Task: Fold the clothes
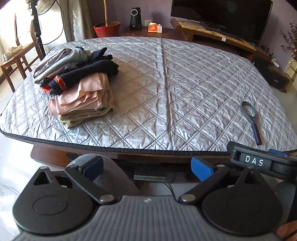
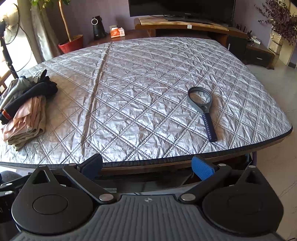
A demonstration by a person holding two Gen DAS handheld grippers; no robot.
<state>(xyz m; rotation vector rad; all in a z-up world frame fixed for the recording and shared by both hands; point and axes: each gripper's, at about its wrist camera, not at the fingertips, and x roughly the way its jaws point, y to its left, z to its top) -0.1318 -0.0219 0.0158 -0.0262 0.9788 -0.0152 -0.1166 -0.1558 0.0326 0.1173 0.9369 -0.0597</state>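
Observation:
A heap of clothes [image 1: 78, 81] lies on the left part of a silver quilted table cover [image 1: 167, 89]. Folded pink and khaki pieces [image 1: 83, 100] lie at the front of the heap, with a dark garment with orange trim [image 1: 61, 83] and grey ones behind. In the right wrist view the same heap [image 2: 26, 109] sits at the far left. My left gripper [image 1: 147, 167] is open, held off the table's near edge, with nothing between its blue pads. My right gripper [image 2: 147, 166] is open too, also short of the near edge, empty.
A magnifying glass [image 2: 203, 109] with a dark blue handle lies on the right side of the cover [image 2: 148, 83]. Behind the table are a TV [image 1: 220, 16] on a wooden stand, a red plant pot [image 1: 106, 29], a black speaker, a standing fan [image 1: 37, 22] and a wooden chair.

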